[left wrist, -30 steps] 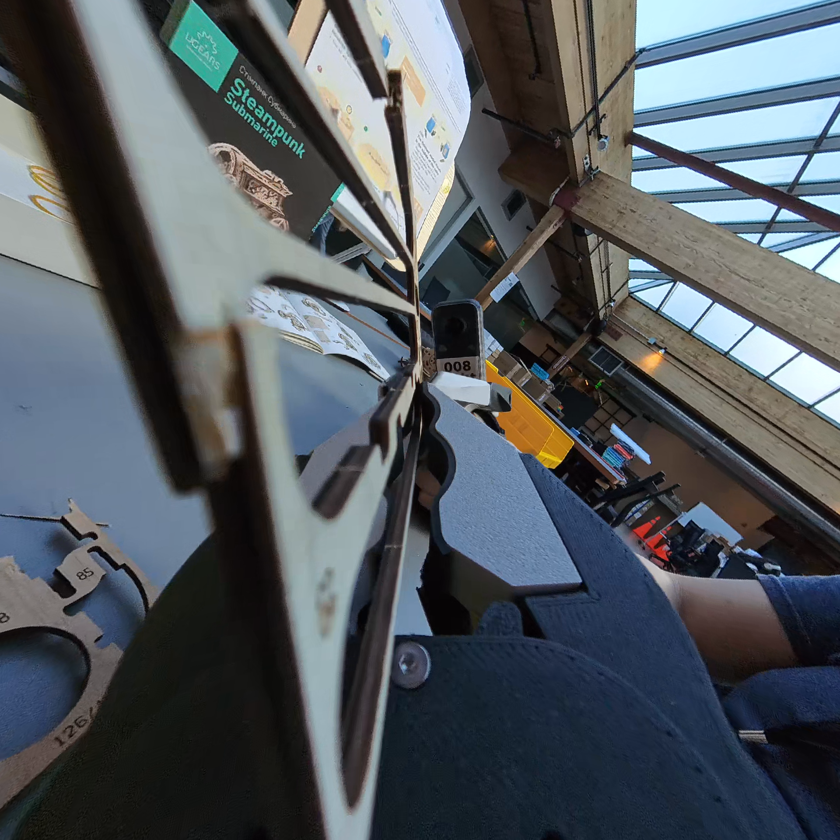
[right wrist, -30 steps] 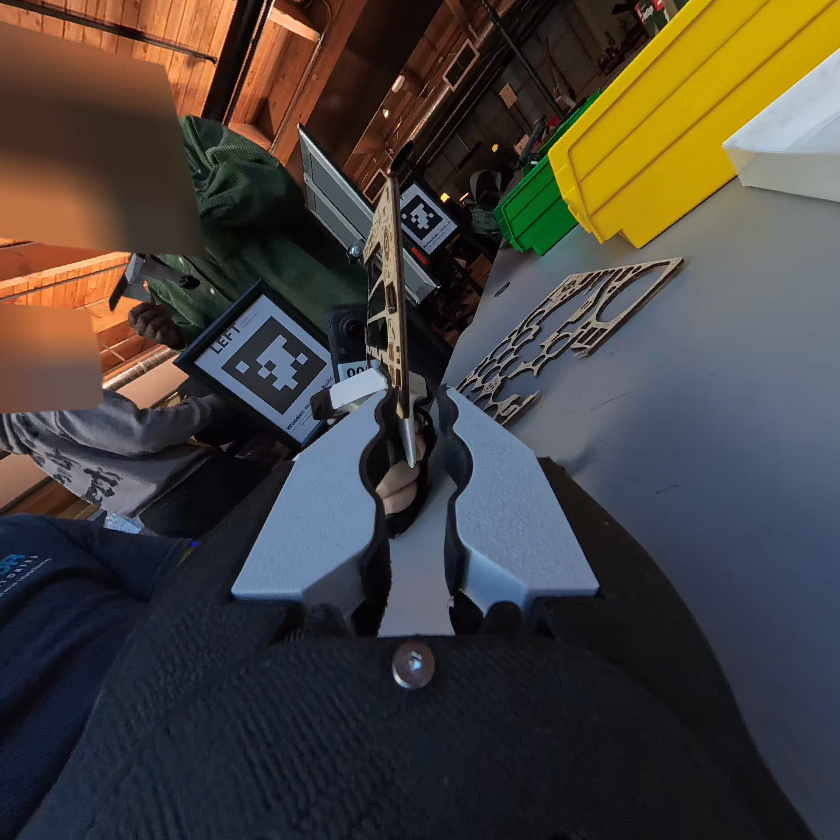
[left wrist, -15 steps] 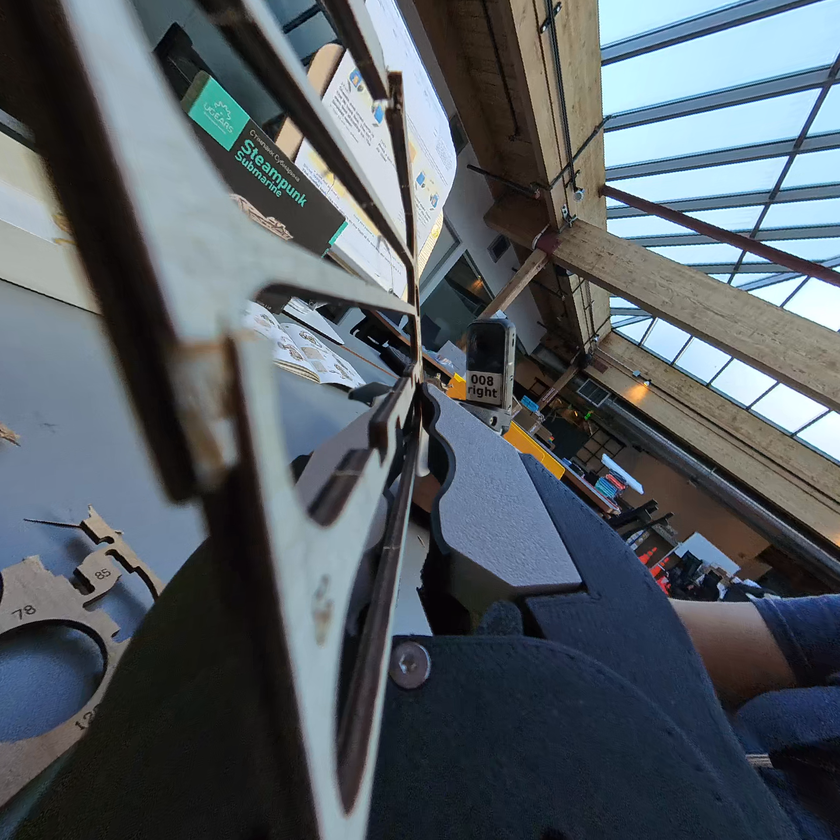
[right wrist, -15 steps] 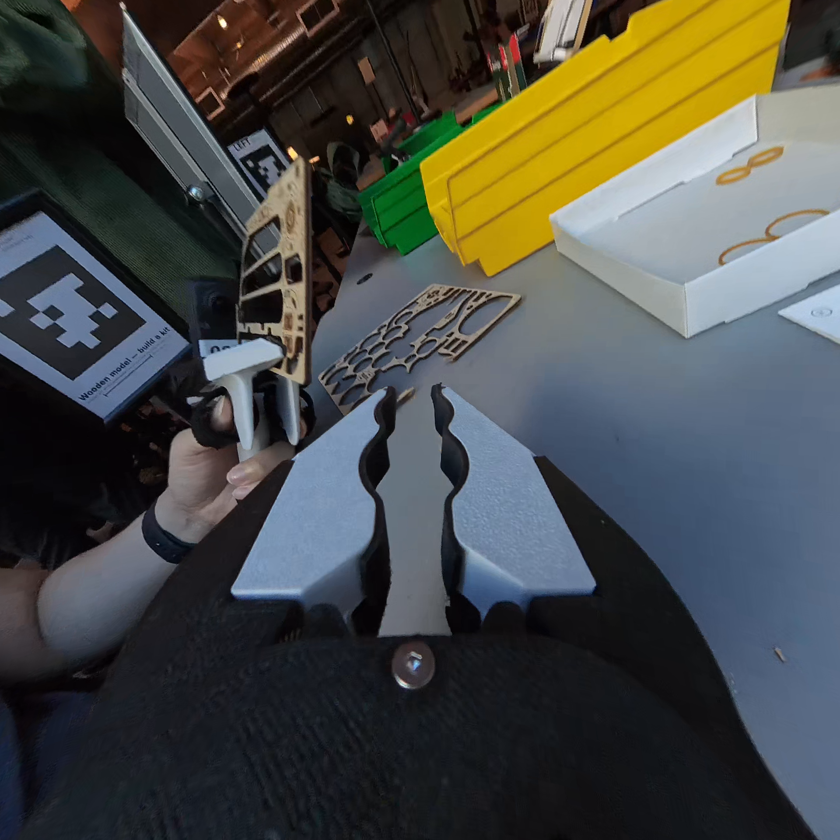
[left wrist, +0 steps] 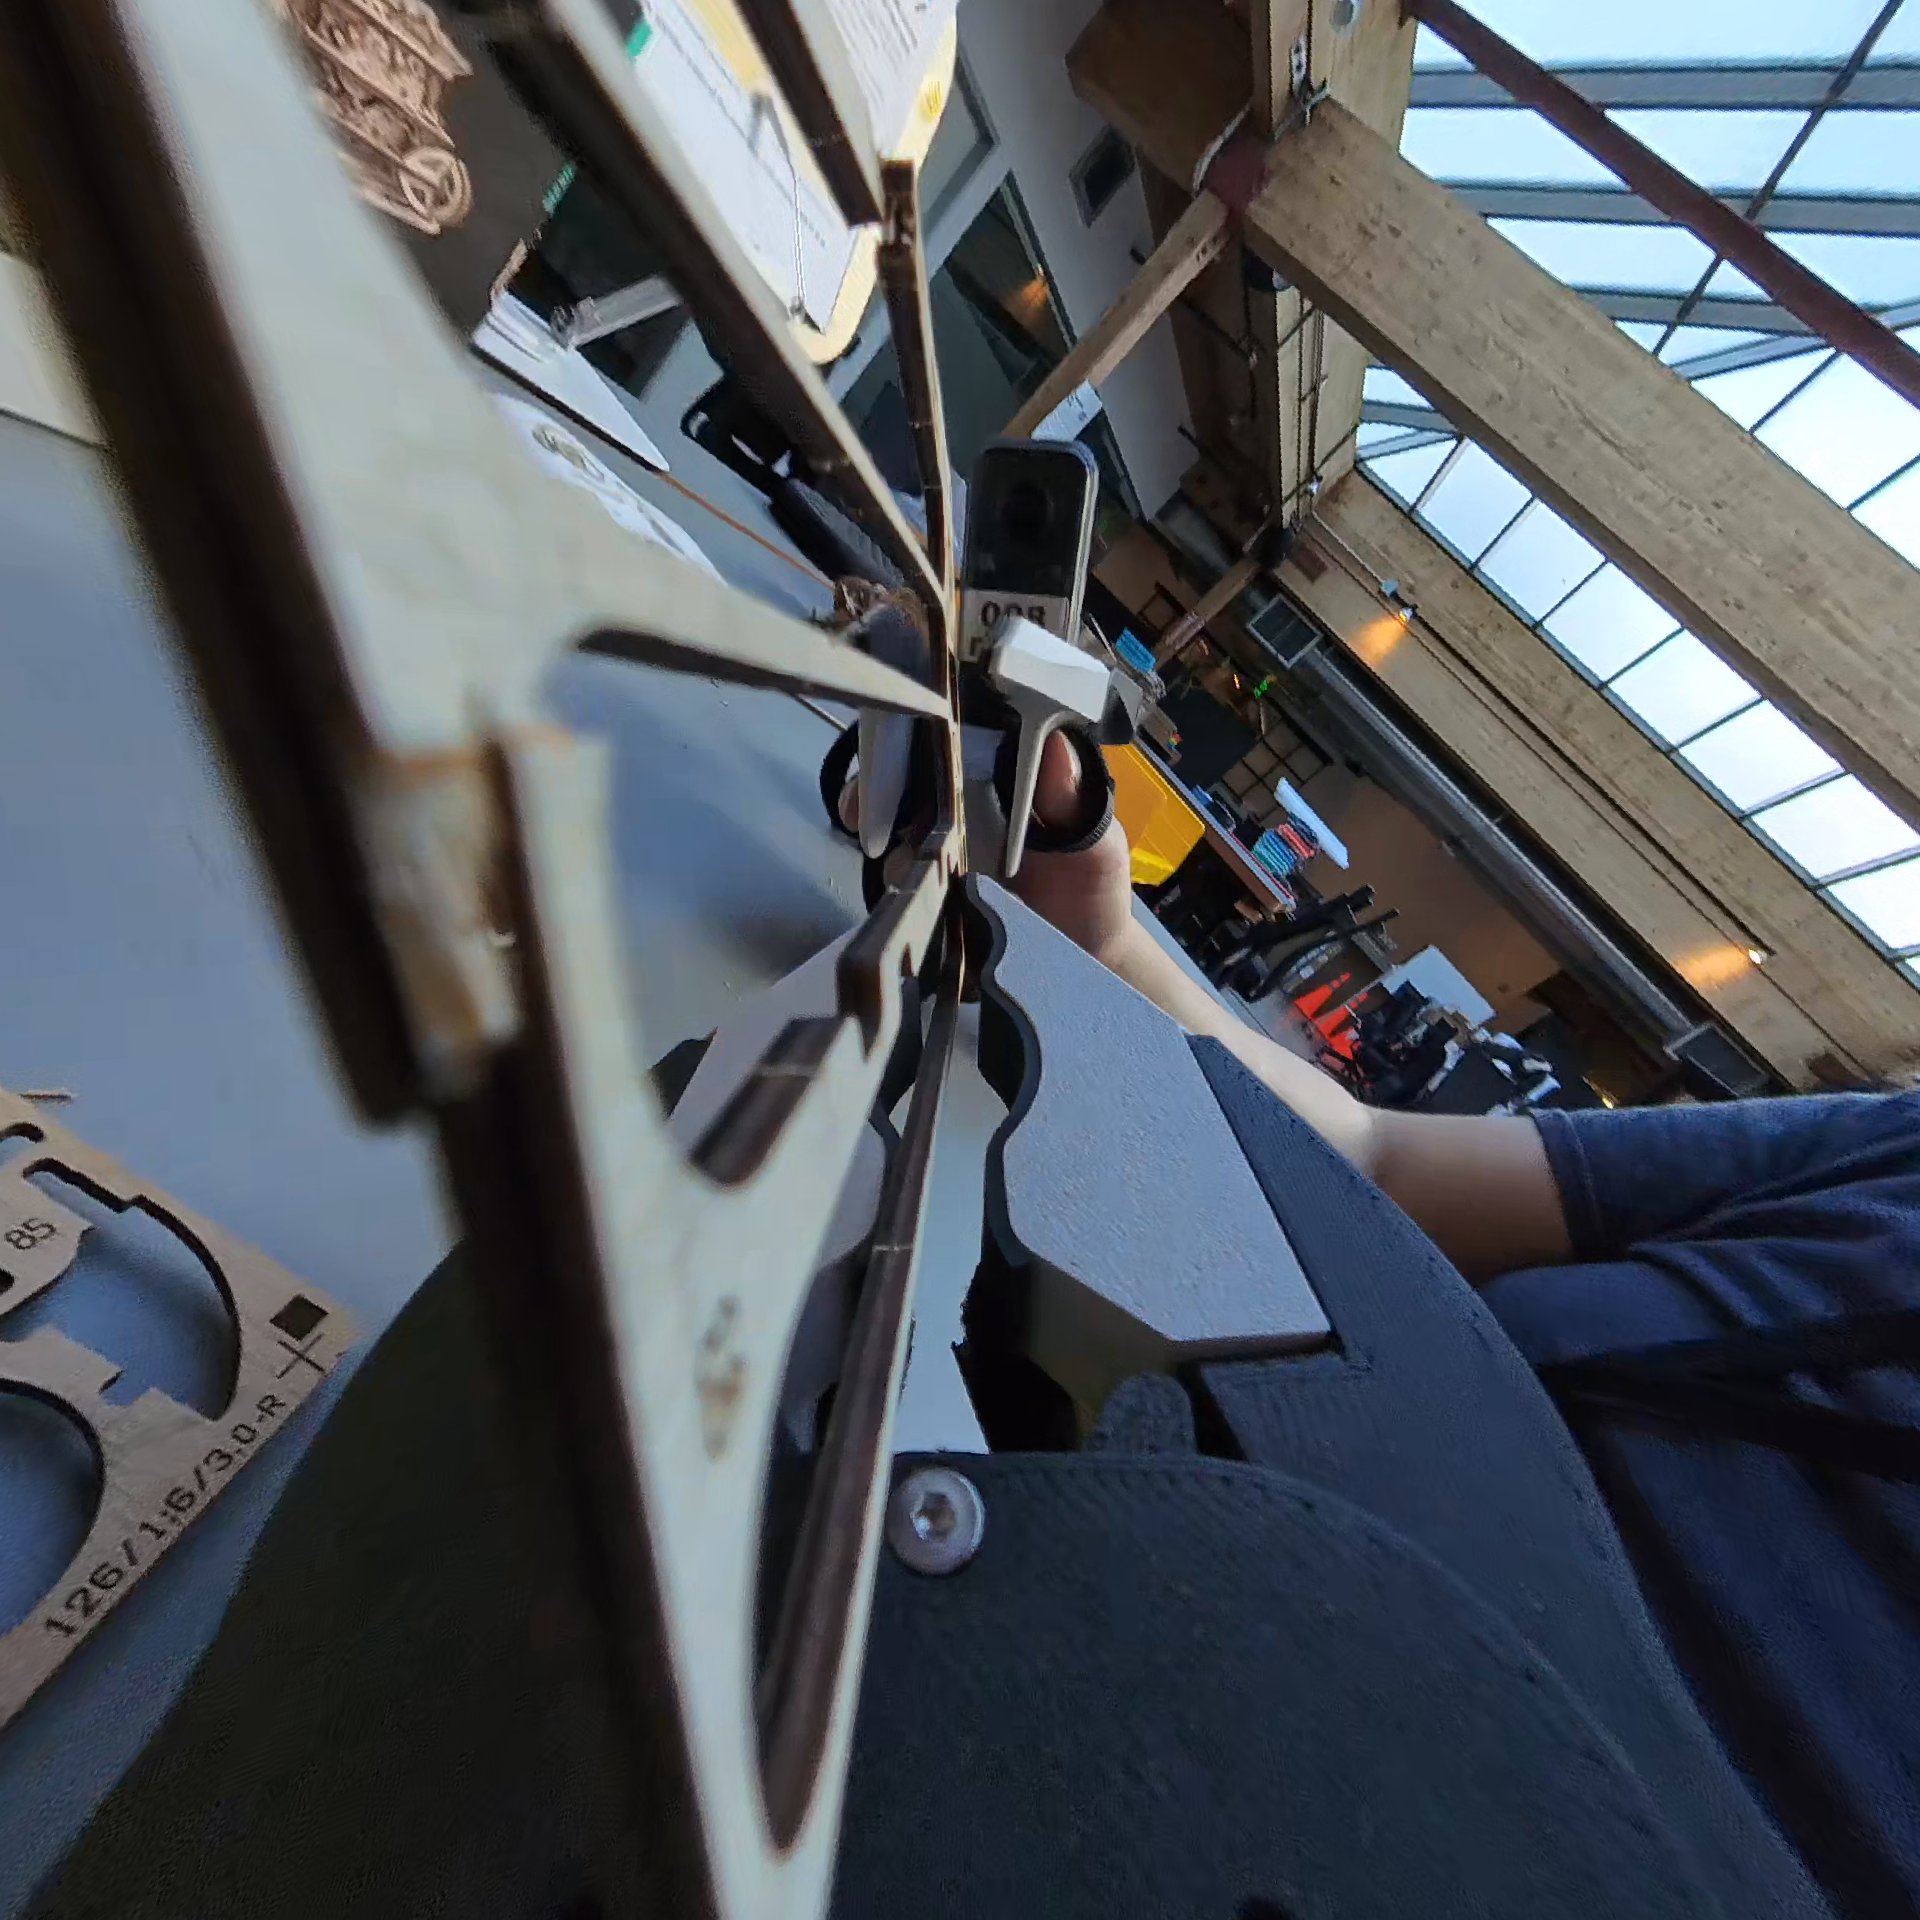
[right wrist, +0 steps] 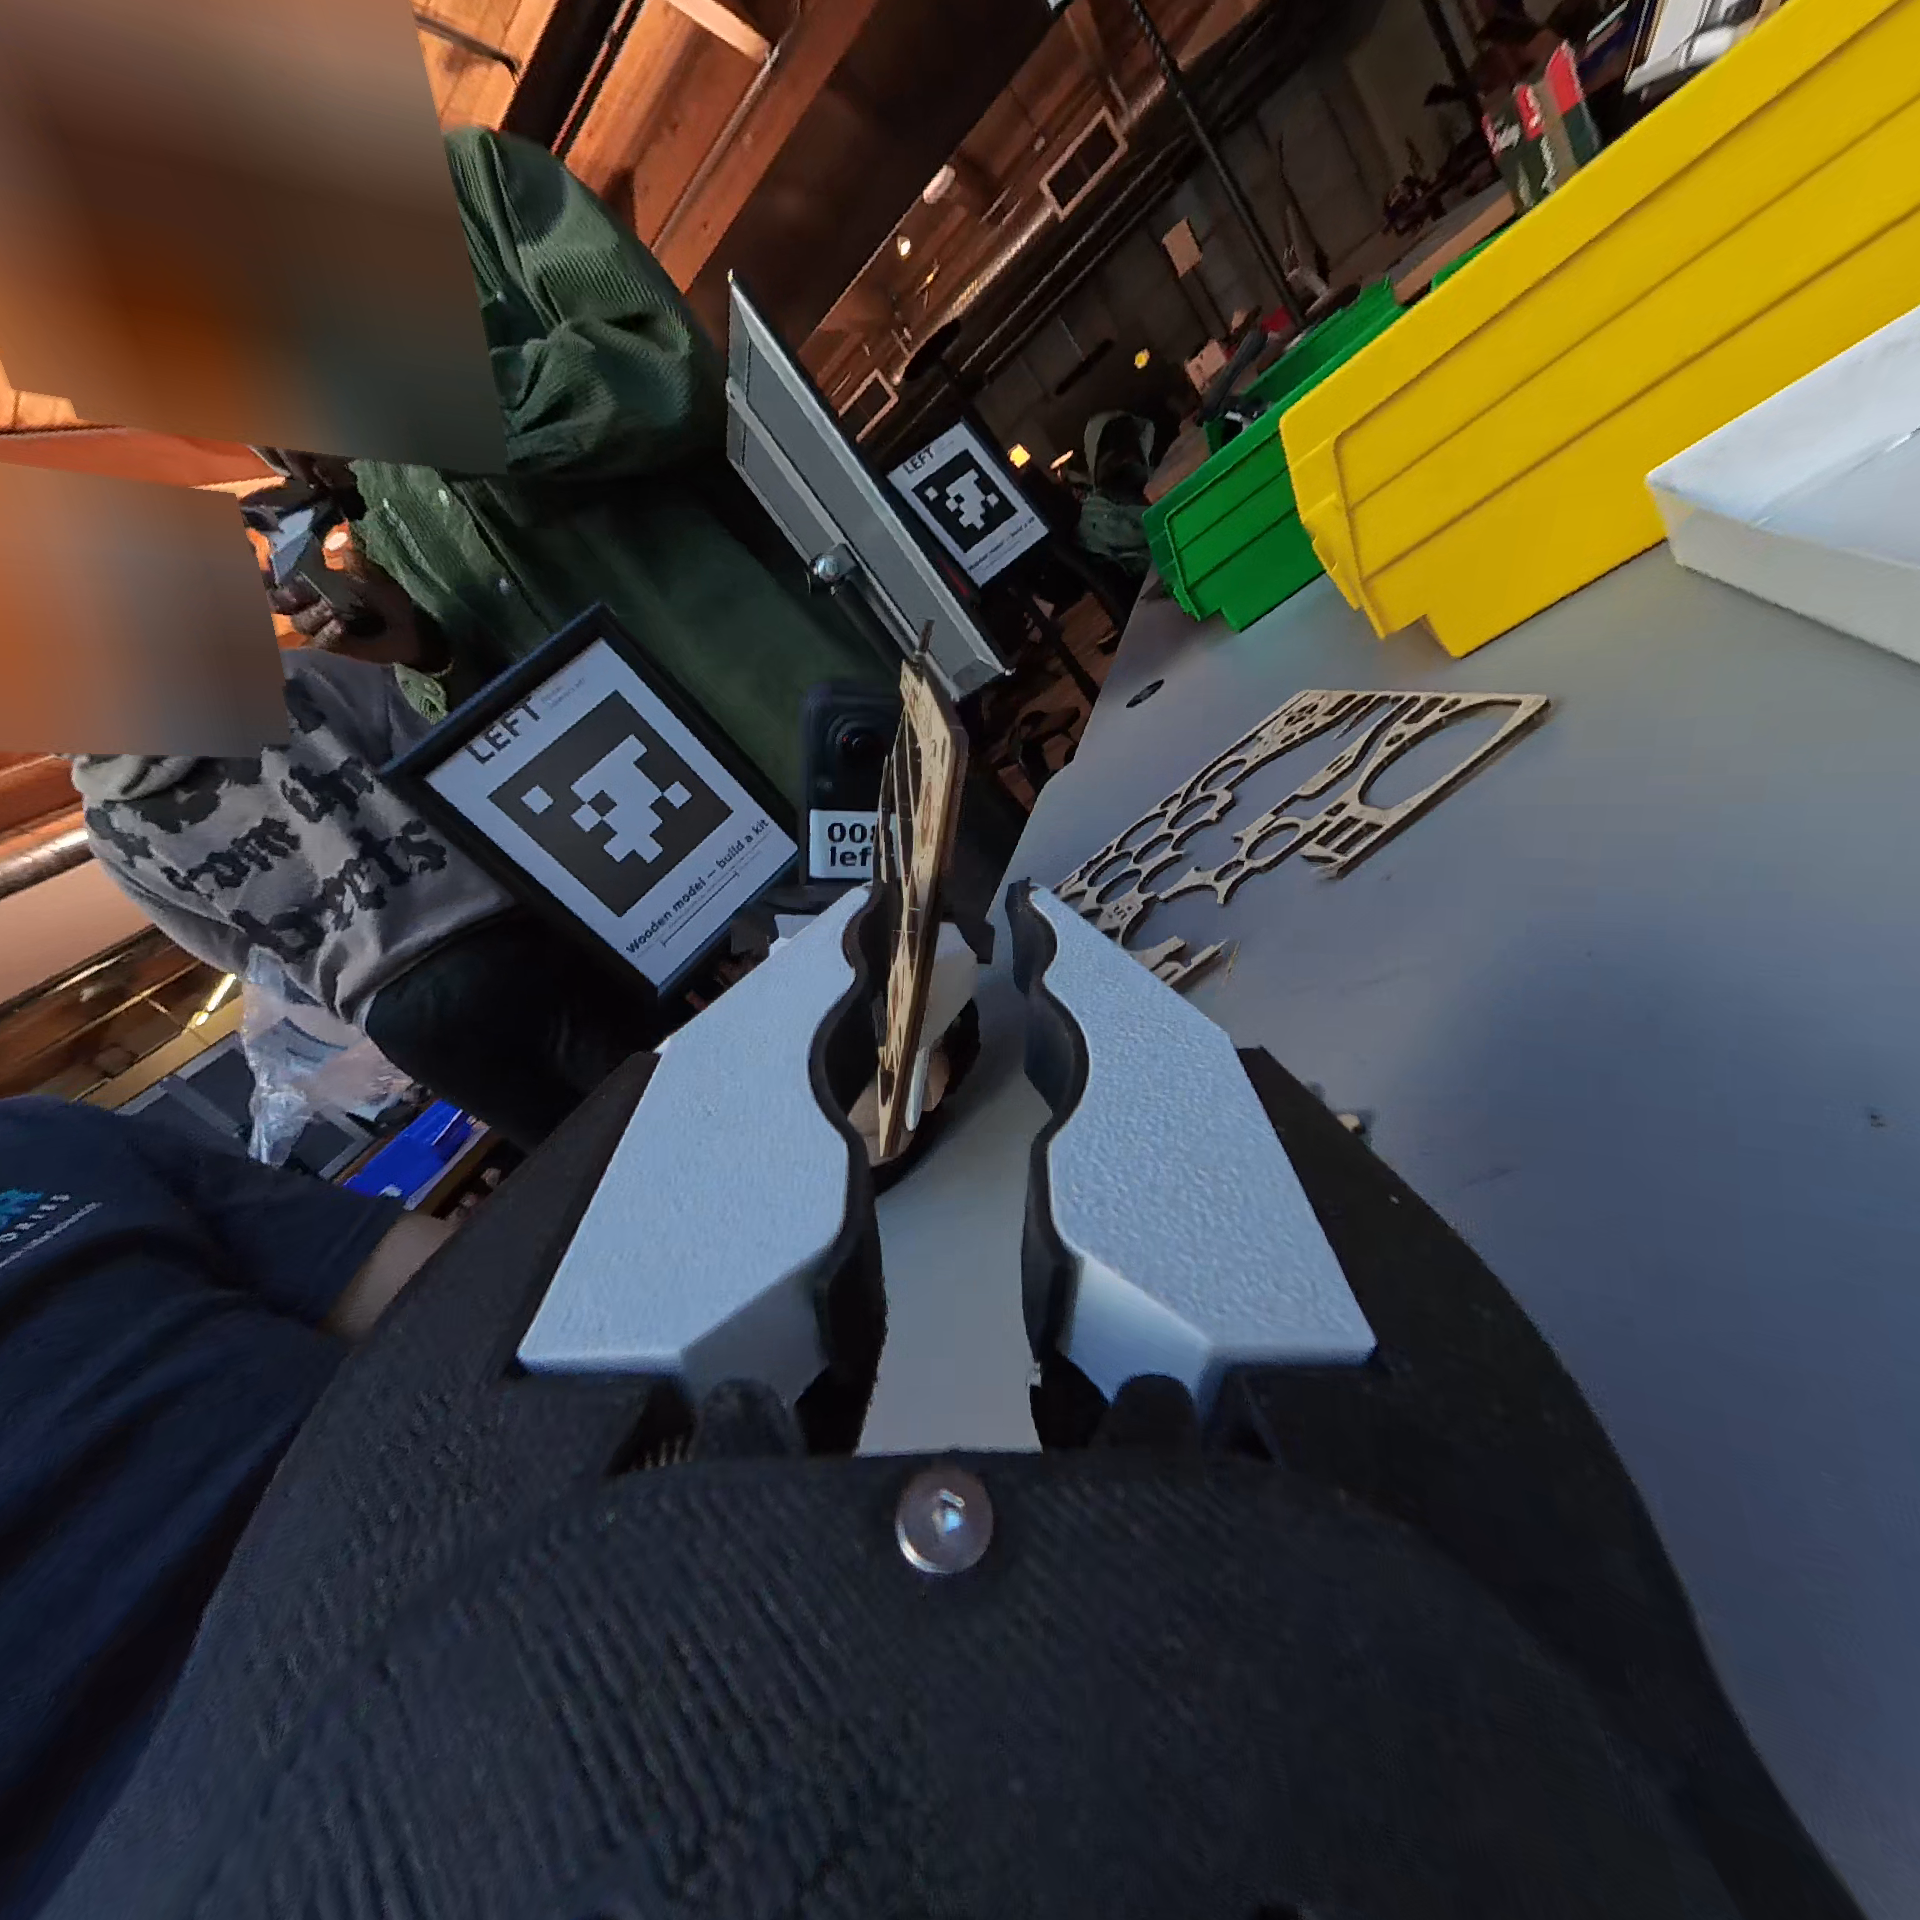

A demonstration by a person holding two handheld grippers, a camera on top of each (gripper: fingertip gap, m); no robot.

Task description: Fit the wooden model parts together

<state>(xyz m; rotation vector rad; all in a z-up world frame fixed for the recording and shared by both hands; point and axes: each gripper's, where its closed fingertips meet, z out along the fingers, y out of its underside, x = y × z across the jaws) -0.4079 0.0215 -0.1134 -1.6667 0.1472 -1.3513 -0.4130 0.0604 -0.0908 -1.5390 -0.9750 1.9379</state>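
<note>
My left gripper (left wrist: 943, 916) is shut on a thin laser-cut wooden sheet (left wrist: 416, 644) with many cut-outs. It holds the sheet upright and edge-on above the grey table (left wrist: 104, 831). The sheet hides most of the left finger. My right gripper (right wrist: 935, 920) is open and faces the left one. The same wooden sheet (right wrist: 920, 821) stands between its fingertips, closer to the left finger (right wrist: 748, 1122); I cannot tell if they touch. In the left wrist view the right gripper (left wrist: 956, 764) straddles the sheet's far edge.
A spent wooden sheet (right wrist: 1299, 790) lies flat on the table (right wrist: 1610, 1091); another (left wrist: 135, 1382) lies beside my left gripper. Yellow bins (right wrist: 1558, 395), green bins (right wrist: 1247, 540) and a white tray (right wrist: 1808, 520) line the far edge. A framed marker sign (right wrist: 613, 810) and people stand left. The gap from one gripper's tips to the other's is roughly 5 cm.
Half a second ago the right gripper had swung away from the sheet, open over the table. It has come back and now has the sheet's edge between its open fingers. The left gripper has tilted slightly.
</note>
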